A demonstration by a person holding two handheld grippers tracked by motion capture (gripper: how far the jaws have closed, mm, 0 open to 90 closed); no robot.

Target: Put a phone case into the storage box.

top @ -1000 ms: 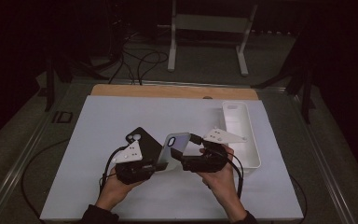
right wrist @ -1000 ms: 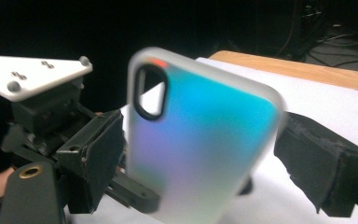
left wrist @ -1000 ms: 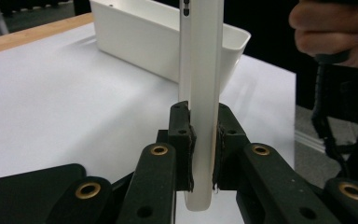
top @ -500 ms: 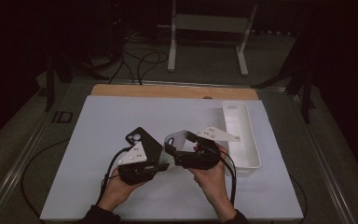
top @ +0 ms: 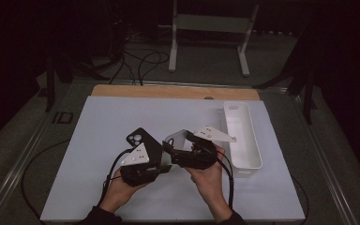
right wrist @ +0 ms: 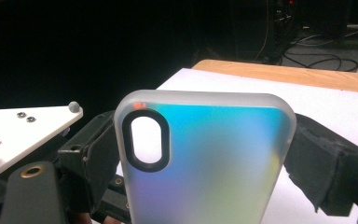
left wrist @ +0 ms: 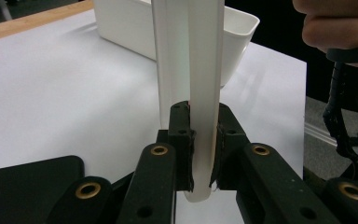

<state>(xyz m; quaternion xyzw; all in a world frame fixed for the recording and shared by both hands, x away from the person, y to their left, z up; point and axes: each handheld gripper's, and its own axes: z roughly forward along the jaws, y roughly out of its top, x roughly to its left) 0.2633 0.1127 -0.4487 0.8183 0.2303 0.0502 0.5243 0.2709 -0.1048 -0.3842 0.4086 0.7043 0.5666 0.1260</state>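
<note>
The right gripper has closed toward the left gripper, bin beside.

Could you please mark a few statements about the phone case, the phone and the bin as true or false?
1. The left tongs are clamped on the thin edge of the phone case. True.
2. The phone case lies inside the white bin. False: it is held up above the table, left of the bin.
3. A black phone lies on the table beside the left tongs. True.
4. The phone case is solid black. False: it is frosted, with a rainbow sheen and a dark ring around the camera opening.
</note>
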